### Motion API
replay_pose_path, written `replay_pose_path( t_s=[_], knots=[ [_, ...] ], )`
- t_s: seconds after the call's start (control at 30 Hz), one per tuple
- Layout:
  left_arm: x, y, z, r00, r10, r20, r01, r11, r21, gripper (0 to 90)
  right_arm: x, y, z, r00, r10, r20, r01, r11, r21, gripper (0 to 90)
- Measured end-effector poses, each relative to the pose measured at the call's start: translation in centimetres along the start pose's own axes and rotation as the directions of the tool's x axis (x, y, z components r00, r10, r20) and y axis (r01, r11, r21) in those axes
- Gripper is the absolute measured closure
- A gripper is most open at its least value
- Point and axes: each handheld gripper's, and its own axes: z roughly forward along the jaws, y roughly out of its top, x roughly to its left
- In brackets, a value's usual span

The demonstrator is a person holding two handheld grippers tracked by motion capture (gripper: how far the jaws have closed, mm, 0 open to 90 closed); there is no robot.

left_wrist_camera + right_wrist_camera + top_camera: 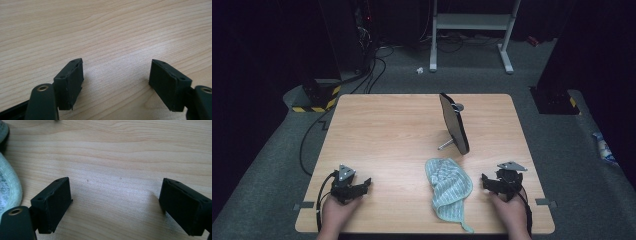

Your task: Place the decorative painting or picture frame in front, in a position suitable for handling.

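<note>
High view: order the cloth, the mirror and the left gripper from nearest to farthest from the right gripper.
1. Cloth: just left of the right gripper, near the table's front edge.
2. Mirror: standing on its stand, farther back and left of that gripper.
3. Left gripper: across the table, at the front left.

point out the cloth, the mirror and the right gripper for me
cloth (449, 187), high view, middle of the crumpled pale green fabric
mirror (455, 125), high view, dark back of the tilted oval panel
right gripper (488, 181), high view, between the tips of its open jaws
</note>
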Motion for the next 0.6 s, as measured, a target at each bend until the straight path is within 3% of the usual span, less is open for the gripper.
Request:
replay_pose_path(
  t_s=[0.6],
  knots=[
    [-0.04,0.02,0.03,1.0,0.003,0.002,-0.003,1.0,0.003,25.9,-0.06,-0.05,-0.05,1.0,-0.003,0.001,0.003,1.0,0.0,9.9]
  ],
)
